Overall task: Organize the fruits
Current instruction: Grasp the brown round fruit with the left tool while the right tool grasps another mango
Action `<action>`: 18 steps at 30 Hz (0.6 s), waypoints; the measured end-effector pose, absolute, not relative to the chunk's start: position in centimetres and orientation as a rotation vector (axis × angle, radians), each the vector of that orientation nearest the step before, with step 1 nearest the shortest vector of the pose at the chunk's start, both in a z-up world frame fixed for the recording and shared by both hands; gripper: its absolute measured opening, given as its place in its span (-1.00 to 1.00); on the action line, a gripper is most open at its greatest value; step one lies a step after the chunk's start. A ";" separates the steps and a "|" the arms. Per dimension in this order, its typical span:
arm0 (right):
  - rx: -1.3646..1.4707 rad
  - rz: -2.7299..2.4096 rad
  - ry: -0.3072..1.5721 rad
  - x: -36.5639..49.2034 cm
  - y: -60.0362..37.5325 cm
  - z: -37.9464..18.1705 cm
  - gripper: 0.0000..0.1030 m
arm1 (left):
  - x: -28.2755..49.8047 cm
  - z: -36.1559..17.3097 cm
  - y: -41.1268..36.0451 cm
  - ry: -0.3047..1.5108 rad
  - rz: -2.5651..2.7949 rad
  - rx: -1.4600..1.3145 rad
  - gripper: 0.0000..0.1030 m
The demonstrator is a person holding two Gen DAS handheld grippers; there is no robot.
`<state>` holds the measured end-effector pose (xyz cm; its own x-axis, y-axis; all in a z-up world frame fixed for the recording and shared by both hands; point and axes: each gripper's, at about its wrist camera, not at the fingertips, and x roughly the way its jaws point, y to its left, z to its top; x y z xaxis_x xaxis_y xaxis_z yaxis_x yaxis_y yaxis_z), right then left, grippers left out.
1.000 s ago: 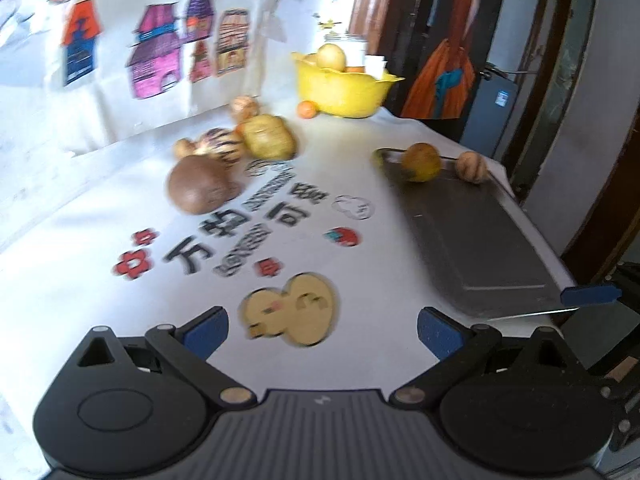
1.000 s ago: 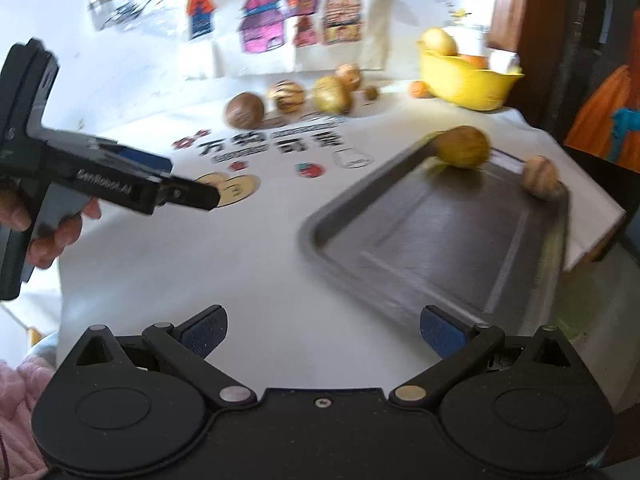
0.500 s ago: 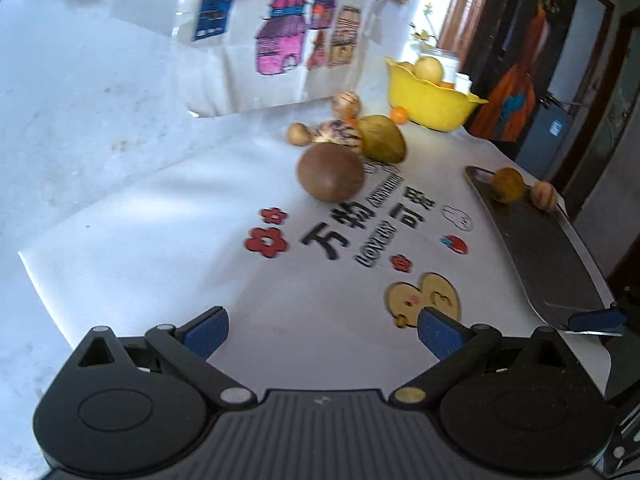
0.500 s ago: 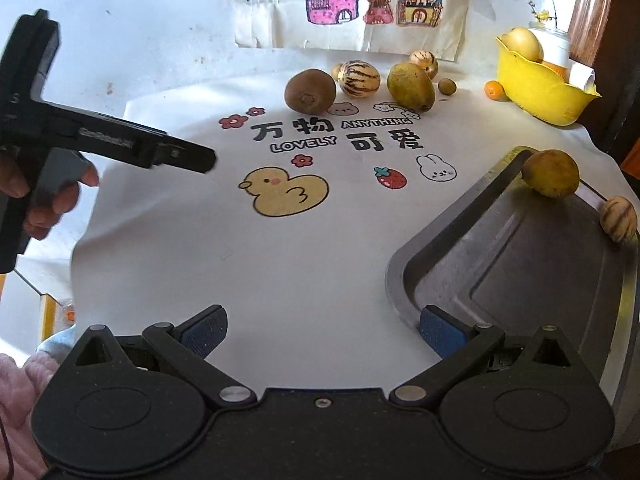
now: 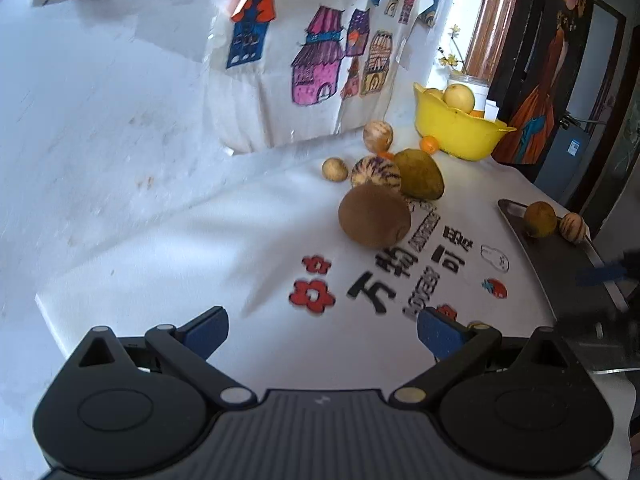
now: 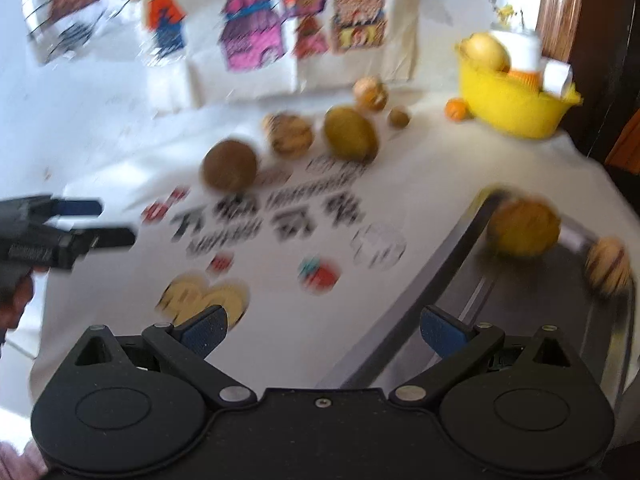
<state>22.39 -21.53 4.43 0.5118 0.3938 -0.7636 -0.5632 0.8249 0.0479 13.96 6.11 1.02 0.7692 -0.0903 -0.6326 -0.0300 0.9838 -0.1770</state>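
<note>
kiwi: brown kiwi (image 5: pixel 374 216) sits on the white printed cloth (image 5: pixel 248 248), ahead of the left tongs (image 5: pixel 322 330) and a bit right of their centre line; fuzzy, round, nothing gripping it.
cluster: striped melon (image 5: pixel 376 172) touches the kiwi's far side; green mango (image 5: pixel 422 174) just right of the melon; small tan fruit (image 5: pixel 335 169) and a second striped fruit (image 5: pixel 377 135) further back.
tray fruit: yellow-green fruit (image 6: pixel 522 226) and striped fruit (image 6: pixel 608 266) lie at the far end of the grey tray (image 6: pixel 448 280), near each other; blurred, can't tell if touching.
tray: ahead-right of the right tongs (image 6: pixel 322 330); near rim runs diagonally under the right finger; most of its floor is bare.
open room: bare cloth between both tongs and the kiwi; wide bare stretch left of the left tongs up to the cloth's left edge.
edges: cloth's right edge falls off beyond the tray; yellow bowl (image 5: pixel 456 134) with fruit stands far back right, small orange (image 5: pixel 429 145) just beside it.
left tongs: spread wide, nothing between the blue pads (image 5: pixel 206 330); hanging above the cloth.
right tongs: spread wide, holding nothing; left finger over the cloth, right finger over the tray rim.
other: left tongs also show at the left side of the right-wrist view, in a hand (image 6: pixel 16 296).
</note>
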 end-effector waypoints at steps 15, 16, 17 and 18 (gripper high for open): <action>-0.538 0.642 0.664 33.1 -17.3 3.8 0.99 | 21.3 0.8 4.1 0.665 -0.107 -0.120 0.99; -0.557 0.657 0.649 33.5 -16.9 3.6 0.99 | 21.8 0.8 4.1 0.668 -0.109 -0.124 0.99; -0.585 0.670 0.634 33.7 -16.6 3.4 0.99 | 22.2 0.7 4.1 0.672 -0.111 -0.131 0.99; -0.617 0.676 0.619 33.9 -16.1 3.2 0.99 | 22.6 0.6 4.1 0.677 -0.114 -0.141 0.99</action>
